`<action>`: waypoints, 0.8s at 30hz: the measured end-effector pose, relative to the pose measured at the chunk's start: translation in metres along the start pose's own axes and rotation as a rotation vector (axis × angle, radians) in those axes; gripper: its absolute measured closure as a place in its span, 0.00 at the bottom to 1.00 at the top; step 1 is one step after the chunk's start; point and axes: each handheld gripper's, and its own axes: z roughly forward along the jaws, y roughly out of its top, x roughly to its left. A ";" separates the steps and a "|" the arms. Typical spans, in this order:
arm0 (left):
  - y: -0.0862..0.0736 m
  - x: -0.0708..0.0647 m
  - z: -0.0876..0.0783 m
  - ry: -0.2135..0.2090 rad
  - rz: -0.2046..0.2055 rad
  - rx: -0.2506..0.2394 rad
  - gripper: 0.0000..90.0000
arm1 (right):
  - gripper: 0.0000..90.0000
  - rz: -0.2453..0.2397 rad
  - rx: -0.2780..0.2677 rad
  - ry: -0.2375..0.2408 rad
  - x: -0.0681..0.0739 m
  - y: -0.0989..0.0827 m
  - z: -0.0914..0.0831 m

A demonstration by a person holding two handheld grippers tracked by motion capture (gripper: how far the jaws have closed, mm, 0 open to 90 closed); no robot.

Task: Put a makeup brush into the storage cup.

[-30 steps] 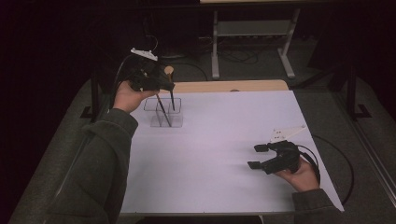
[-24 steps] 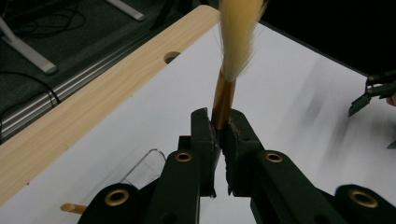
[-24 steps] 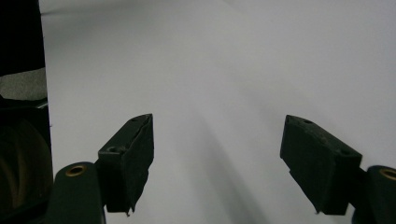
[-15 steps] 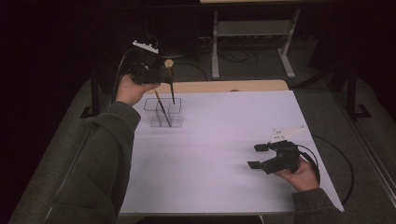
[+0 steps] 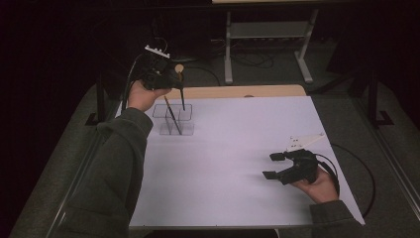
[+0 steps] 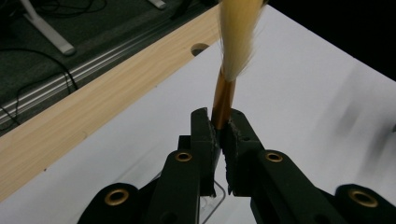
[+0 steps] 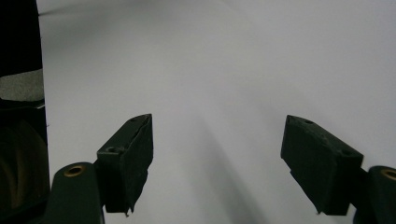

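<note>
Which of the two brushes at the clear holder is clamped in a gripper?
The upright brush, its handle pinched in the left gripper. The other brush leans free in the clear holder.

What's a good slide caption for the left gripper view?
Left tool clamps a brush by its amber handle, pale bristles pointing away over the white table.
</note>
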 end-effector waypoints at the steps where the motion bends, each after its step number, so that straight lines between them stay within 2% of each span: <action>1: 0.000 0.000 0.001 0.004 -0.001 -0.002 0.92 | 0.27 0.002 0.001 -0.001 0.000 0.000 0.000; 6: -0.002 0.003 0.004 0.017 -0.014 -0.002 0.92 | 0.27 -0.001 -0.005 -0.003 -0.001 -0.001 -0.002; 17: -0.005 0.003 0.013 0.011 -0.026 0.006 0.92 | 0.27 0.005 -0.015 -0.004 -0.001 -0.001 -0.004; 24: -0.015 0.007 0.019 0.013 -0.046 0.007 0.92 | 0.27 0.003 -0.015 -0.005 0.000 -0.001 -0.004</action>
